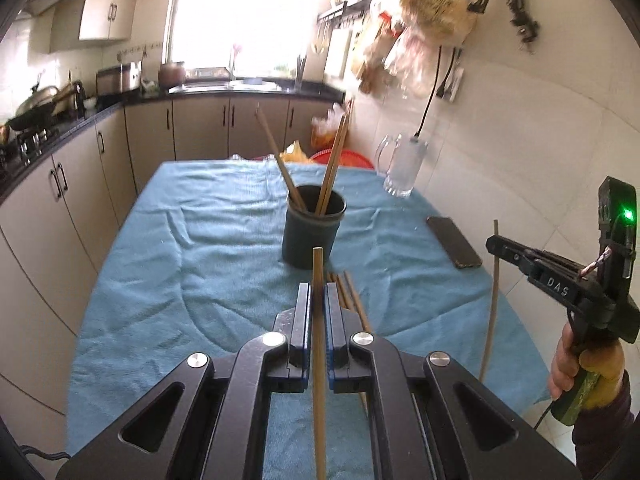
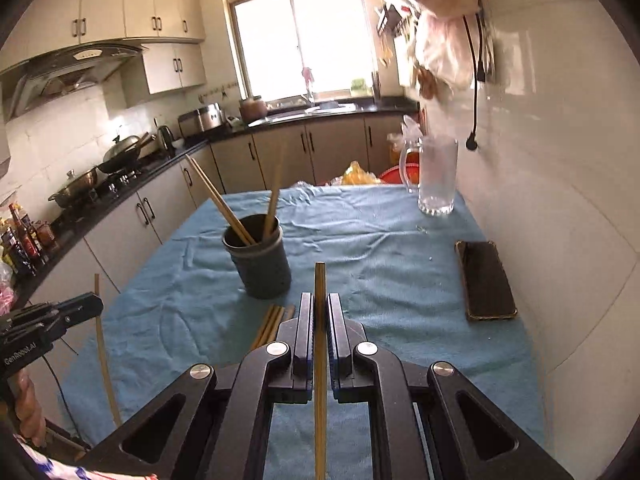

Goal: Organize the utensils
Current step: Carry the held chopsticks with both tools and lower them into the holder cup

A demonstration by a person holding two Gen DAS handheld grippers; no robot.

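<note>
My left gripper (image 1: 318, 292) is shut on one wooden chopstick (image 1: 319, 360), held upright above the blue tablecloth (image 1: 200, 264). Just ahead stands a dark round holder (image 1: 313, 232) with several chopsticks leaning in it. A few loose chopsticks (image 1: 352, 300) lie on the cloth in front of the holder. My right gripper (image 2: 320, 304) is shut on another chopstick (image 2: 320, 360), also lifted off the cloth, with the holder (image 2: 258, 264) ahead to the left. Each view shows the other gripper from the side with its stick: the right gripper (image 1: 491, 243) and the left gripper (image 2: 96, 303).
A black phone (image 2: 486, 280) lies on the cloth near the tiled wall on the right. A glass mug (image 2: 436, 176) stands at the far right corner. Red bowls and bags (image 1: 340, 156) sit behind the table. Kitchen cabinets (image 1: 60, 184) run along the left.
</note>
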